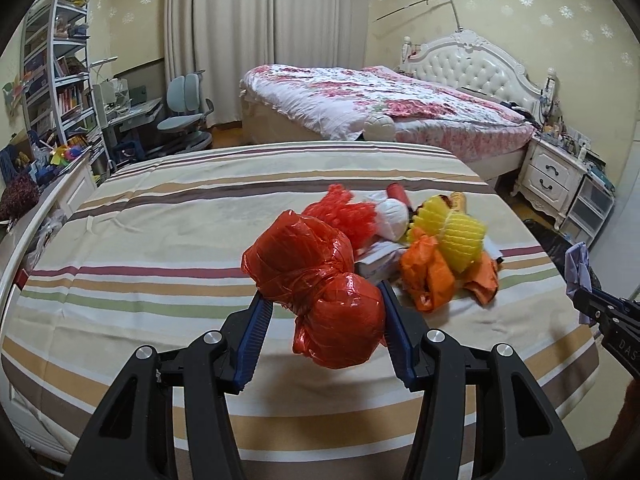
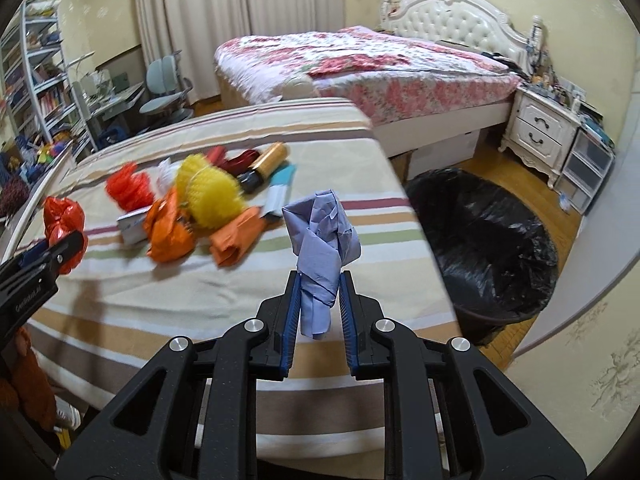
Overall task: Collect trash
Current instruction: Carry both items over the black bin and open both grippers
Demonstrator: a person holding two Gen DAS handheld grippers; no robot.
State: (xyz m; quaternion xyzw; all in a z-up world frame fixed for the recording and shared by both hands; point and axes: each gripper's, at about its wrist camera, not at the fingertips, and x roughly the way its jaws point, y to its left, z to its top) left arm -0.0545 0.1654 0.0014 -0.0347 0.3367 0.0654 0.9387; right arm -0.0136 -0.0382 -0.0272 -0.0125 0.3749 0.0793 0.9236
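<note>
Over the striped bedcover [image 1: 160, 216], left hand-held gripper [image 1: 326, 306] grips a red bag [image 1: 320, 280], right hand-held gripper [image 2: 319, 280] blue paper [image 2: 322, 240].

Crumpled blue paper [image 2: 324, 244] in right claw [image 2: 319, 304]

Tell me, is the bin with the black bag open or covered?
Open. The black-lined bin on the floor beside the striped bed shows its bag's inside; no lid is visible.

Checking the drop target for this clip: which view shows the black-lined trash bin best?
The right wrist view: the trash bin shows whole on the floor beside the striped bed. The left wrist view catches only a dark sliver past the bed's edge.
</note>
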